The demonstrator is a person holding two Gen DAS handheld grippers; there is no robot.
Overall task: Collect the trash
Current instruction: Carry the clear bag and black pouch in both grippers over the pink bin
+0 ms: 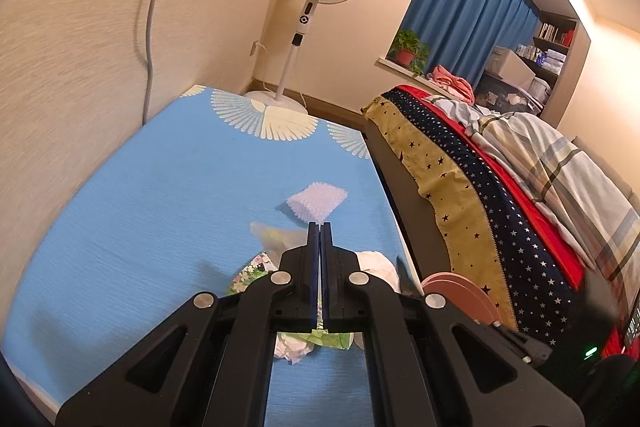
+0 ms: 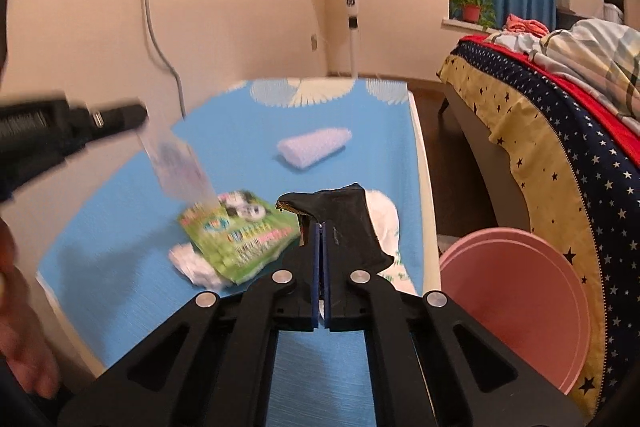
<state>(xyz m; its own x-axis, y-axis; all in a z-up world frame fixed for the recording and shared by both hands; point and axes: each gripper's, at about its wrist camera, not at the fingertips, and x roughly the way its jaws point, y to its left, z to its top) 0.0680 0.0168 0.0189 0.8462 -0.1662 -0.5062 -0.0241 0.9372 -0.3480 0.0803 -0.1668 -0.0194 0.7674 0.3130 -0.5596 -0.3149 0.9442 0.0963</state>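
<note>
Your right gripper (image 2: pixel 321 227) tilts down at frame centre, fingers clamped on a black wrapper (image 2: pixel 340 223); your left gripper (image 1: pixel 319 227) pinches a clear plastic bag (image 2: pixel 180 167). Lower right, the pink basin (image 2: pixel 520 307).

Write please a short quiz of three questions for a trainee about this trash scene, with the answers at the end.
1. True or false: the fingers of the right gripper are shut on a black wrapper.
2. What hangs from the left gripper? A) a clear plastic bag B) a red sock C) a metal can
3. Fill in the missing word: the bubble wrap lies on the ____ tablecloth.

Key: 1 true; 2 A; 3 blue.
</note>
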